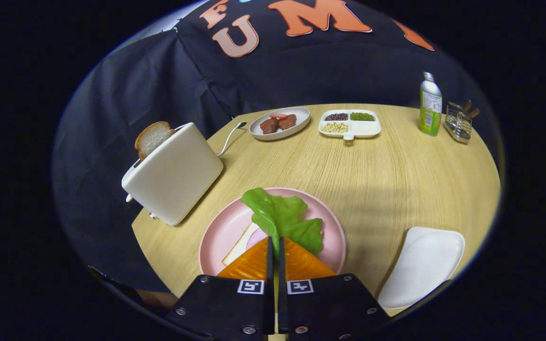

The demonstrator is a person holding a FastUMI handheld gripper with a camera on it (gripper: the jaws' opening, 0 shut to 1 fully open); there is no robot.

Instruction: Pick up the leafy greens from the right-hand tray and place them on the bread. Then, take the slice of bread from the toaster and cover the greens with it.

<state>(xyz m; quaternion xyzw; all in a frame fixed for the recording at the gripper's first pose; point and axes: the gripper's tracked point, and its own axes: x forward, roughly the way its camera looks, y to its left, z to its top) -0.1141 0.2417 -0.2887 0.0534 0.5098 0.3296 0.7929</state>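
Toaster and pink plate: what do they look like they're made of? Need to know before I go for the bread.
Toaster: seems a smooth cream shell, plastic or painted metal, matte with soft shading. Pink plate: looks like matte plastic or melamine, even colour, no glare. The gripper is shut on the leafy greens over that plate.

The tool [275, 246] pinches the leafy greens [285, 220] above the bread [241, 245] on the pink plate [221, 229].

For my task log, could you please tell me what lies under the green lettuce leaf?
Fingers shut on green lettuce leaf; pale bread slice on pink plate peeks out. Its middle is covered.
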